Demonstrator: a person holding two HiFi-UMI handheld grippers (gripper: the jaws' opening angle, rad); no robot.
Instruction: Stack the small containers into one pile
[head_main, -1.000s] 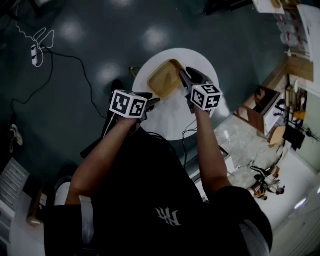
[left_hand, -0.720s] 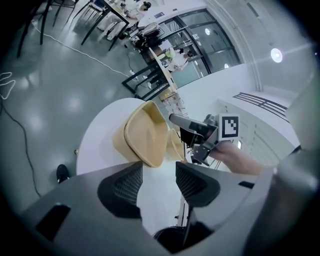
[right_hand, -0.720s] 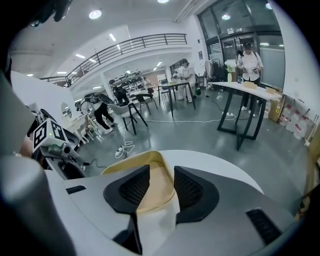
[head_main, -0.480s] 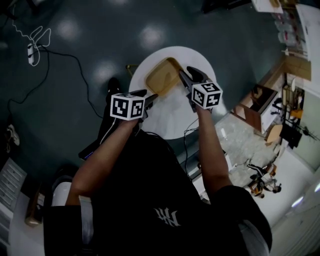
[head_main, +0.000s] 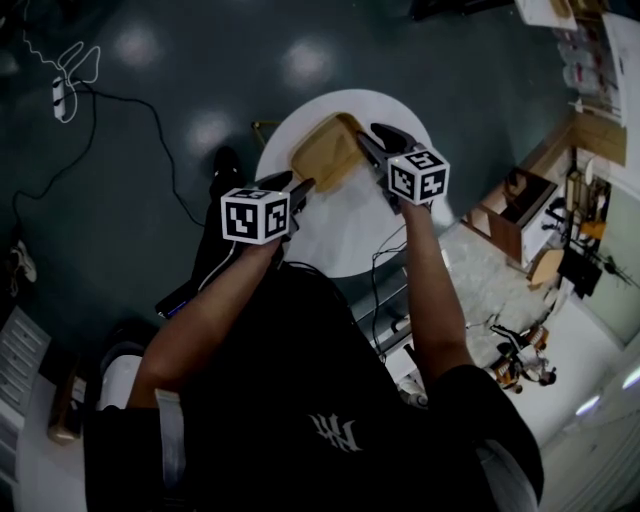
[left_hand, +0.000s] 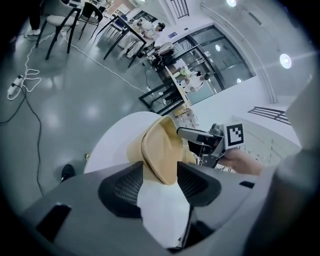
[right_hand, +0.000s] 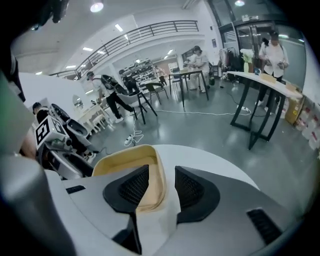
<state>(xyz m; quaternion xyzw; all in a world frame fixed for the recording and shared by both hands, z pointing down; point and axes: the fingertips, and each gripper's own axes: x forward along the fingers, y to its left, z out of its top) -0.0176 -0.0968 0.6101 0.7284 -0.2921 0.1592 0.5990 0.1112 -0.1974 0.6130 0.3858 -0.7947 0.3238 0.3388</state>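
Probably light, thin, stiffish: container (head_main: 325, 152) near far edge of table (head_main: 340, 245) was best taken by the rim. Left claw (head_main: 295, 187) and right claw (head_main: 372, 142) had just been opened wide, rim between, unclamped.

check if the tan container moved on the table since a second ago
No; the tan container sits in the same spot on the round white table.

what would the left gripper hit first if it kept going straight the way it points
The tan container: its rim already stands between the jaws of the left gripper, which have just been opening. Going on, the gripper would probably run further onto the container's wall, though depth is hard to judge.
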